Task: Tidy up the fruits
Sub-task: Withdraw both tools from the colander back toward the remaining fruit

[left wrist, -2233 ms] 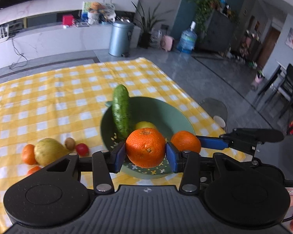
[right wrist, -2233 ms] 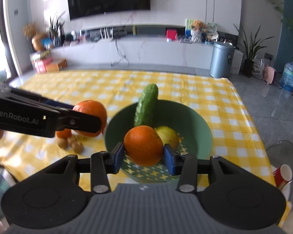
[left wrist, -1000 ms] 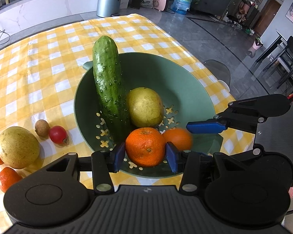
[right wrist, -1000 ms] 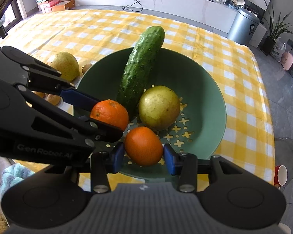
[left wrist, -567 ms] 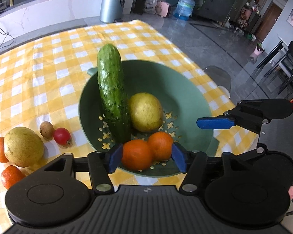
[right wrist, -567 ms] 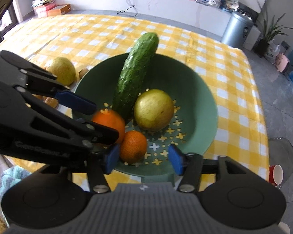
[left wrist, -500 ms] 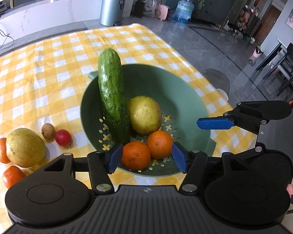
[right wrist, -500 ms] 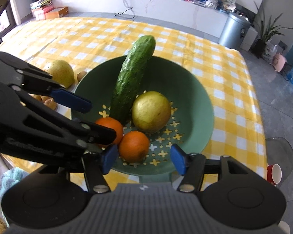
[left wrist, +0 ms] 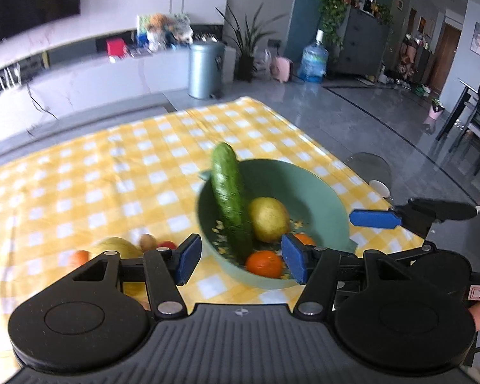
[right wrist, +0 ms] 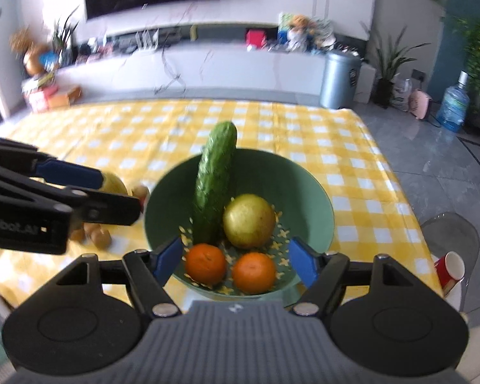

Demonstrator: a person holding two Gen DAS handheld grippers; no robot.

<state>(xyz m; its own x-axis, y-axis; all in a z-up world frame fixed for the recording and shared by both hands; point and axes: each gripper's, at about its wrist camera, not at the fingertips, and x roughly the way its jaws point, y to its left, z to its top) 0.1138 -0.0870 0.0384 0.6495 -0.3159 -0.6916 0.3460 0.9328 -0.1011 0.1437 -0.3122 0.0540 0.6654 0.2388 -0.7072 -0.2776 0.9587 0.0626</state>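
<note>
Nearest the right gripper (right wrist: 233,264), its jaws spread wide and empty, two oranges (right wrist: 205,264) (right wrist: 253,272) lie side by side on the bowl (right wrist: 313,198) floor by its near rim. Behind them sit a lemon (right wrist: 249,220) and a cucumber (right wrist: 215,185) leaning over the far rim. Left of the bowl, the left gripper (left wrist: 240,257) hangs with jaws apart, holding nothing, above a pear (left wrist: 113,248), a kiwi (left wrist: 148,241) and small fruit on the table (right wrist: 144,131). Beyond lies bare checked cloth up to the far edge; the right edge runs near the bowl.
</note>
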